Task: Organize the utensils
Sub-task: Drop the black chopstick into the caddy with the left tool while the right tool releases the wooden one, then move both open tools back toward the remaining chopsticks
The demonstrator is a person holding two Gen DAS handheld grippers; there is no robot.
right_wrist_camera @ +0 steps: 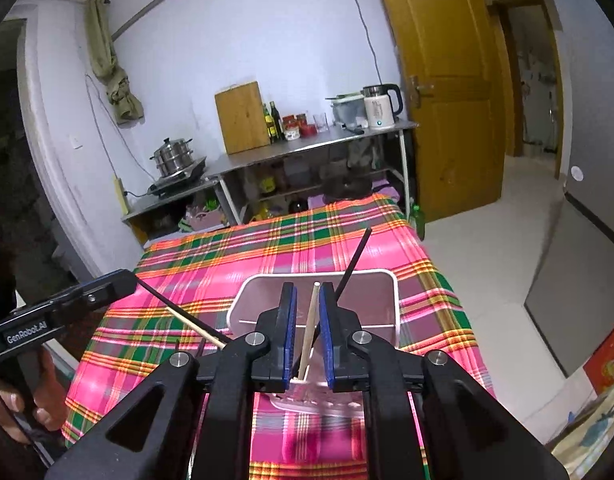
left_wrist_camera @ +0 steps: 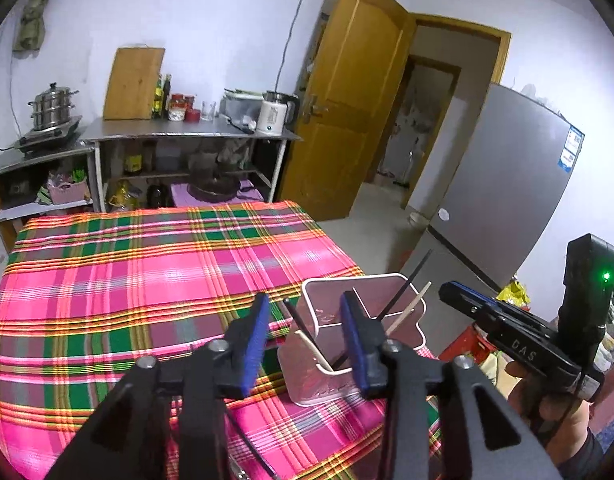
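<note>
Right gripper (right_wrist_camera: 307, 332) jaws stand apart around the pale chopstick (right_wrist_camera: 310, 324) in the holder (right_wrist_camera: 391, 304); lift crookedly and you may tip it.

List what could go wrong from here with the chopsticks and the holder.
1. The clear plastic holder with a white rim stands near the edge of the plaid-clothed table; a nudge from either gripper might tip it off.
2. The pale wooden chopstick stands between the right gripper's parted pads; withdrawing carelessly could drag it out.
3. The black chopstick leans steeply and may topple the light holder.
</note>
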